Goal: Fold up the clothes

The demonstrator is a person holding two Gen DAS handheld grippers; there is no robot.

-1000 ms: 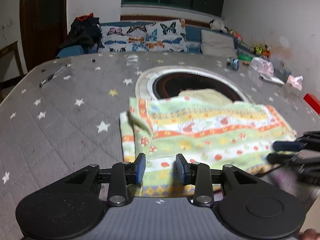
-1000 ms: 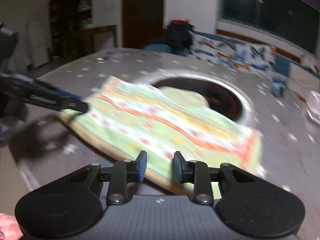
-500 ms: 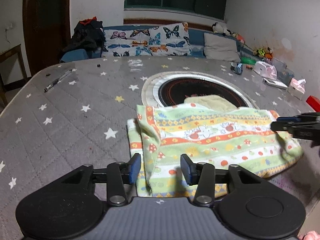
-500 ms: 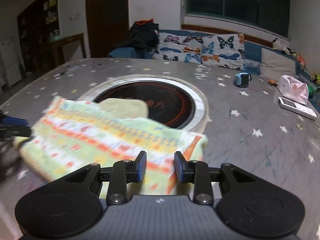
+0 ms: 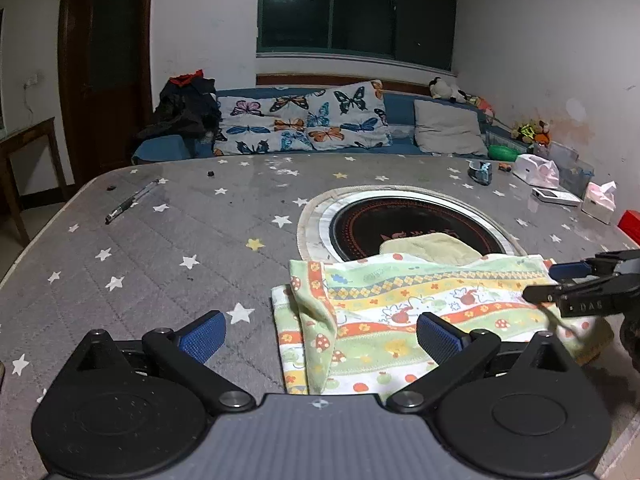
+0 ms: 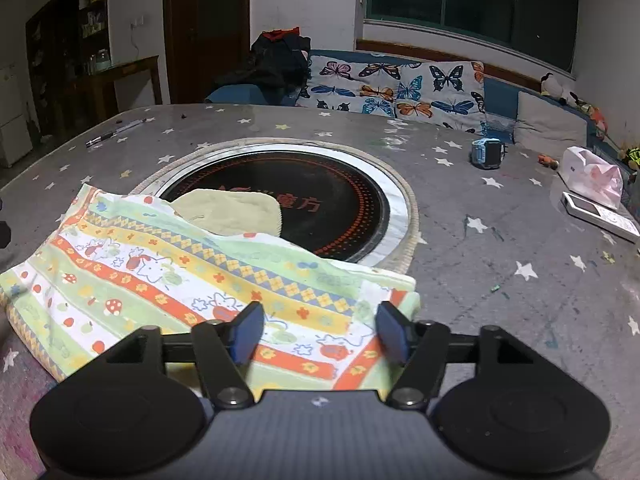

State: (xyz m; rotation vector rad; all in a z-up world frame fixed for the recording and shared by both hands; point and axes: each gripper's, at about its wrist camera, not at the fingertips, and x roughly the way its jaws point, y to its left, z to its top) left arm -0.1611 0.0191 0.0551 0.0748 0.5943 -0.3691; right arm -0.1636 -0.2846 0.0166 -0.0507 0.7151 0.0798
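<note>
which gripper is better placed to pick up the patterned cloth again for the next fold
Probably the right. The right gripper has just been opening, and its jaws straddle the patterned cloth's near corner. The left gripper has just been opening too, with only its right finger over the cloth.

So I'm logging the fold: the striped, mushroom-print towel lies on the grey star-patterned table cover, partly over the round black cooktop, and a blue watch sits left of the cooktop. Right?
Not quite. The blue watch sits to the right of the round black cooktop, as the right wrist view shows. The rest holds: the striped mushroom-print towel lies on the grey star-patterned table cover, partly over the cooktop.
</note>
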